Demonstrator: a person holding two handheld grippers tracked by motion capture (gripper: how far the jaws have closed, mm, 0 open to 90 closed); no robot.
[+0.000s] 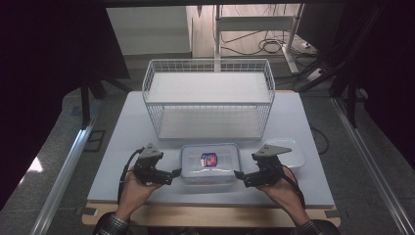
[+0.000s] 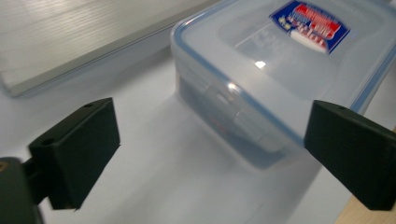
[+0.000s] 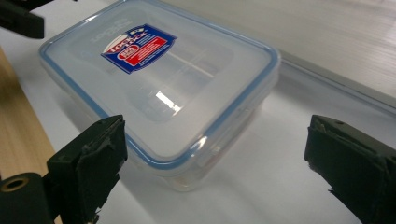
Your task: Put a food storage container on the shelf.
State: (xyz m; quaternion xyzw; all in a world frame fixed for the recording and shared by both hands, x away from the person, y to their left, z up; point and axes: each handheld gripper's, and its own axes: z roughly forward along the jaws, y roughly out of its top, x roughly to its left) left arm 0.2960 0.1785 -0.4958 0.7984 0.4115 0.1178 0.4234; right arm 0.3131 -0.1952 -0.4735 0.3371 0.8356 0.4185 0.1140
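Two released grippers, left gripper (image 1: pixel 174 173) and right gripper (image 1: pixel 237 174), flank the lidded plastic box (image 1: pixel 209 164); contents unclear.

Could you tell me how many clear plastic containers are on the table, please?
2. The labelled container with a blue-edged lid sits at the table's front, between the two grippers. The second container sits right of it, partly behind the right gripper.

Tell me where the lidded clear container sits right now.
In the high view, the clear container sits at the table's near edge, between the left gripper and right gripper, in front of the wire rack.
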